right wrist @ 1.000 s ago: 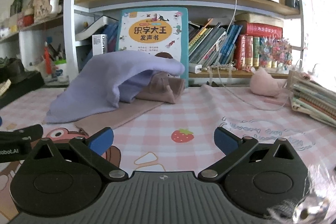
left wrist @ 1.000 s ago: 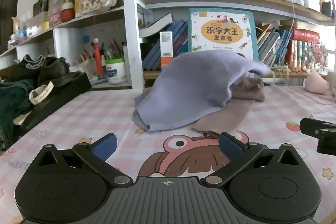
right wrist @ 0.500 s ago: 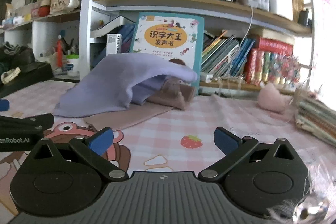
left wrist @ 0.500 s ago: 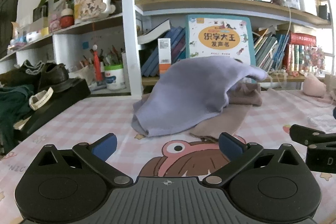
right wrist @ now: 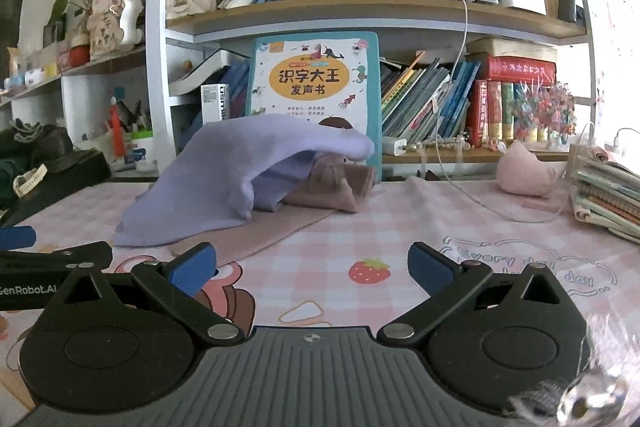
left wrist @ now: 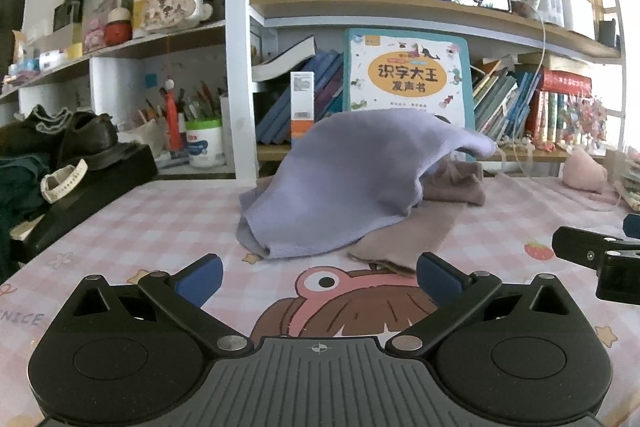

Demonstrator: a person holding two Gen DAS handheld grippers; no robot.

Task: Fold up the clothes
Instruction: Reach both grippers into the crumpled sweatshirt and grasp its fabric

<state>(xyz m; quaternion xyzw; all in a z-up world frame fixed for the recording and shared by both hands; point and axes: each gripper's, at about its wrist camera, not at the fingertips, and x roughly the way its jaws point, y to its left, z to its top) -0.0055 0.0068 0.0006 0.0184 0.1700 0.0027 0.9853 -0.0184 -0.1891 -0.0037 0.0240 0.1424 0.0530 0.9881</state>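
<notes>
Low tabletop views, shared lavender garment [left wrist: 352,187]

I see a table under a pink checked cartoon cloth [left wrist: 168,211]. On it: a lilac garment [left wrist: 352,187] heaped over a brown garment [left wrist: 416,235], black box [left wrist: 92,183] at left edge, pink plush [right wrist: 528,175] and a stack of books [right wrist: 604,199] at right.

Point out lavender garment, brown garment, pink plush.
lavender garment [left wrist: 344,183], left wrist view, middle of draped front.
brown garment [right wrist: 256,233], right wrist view, flat strip on table.
pink plush [right wrist: 526,173], right wrist view, body centre.
</notes>
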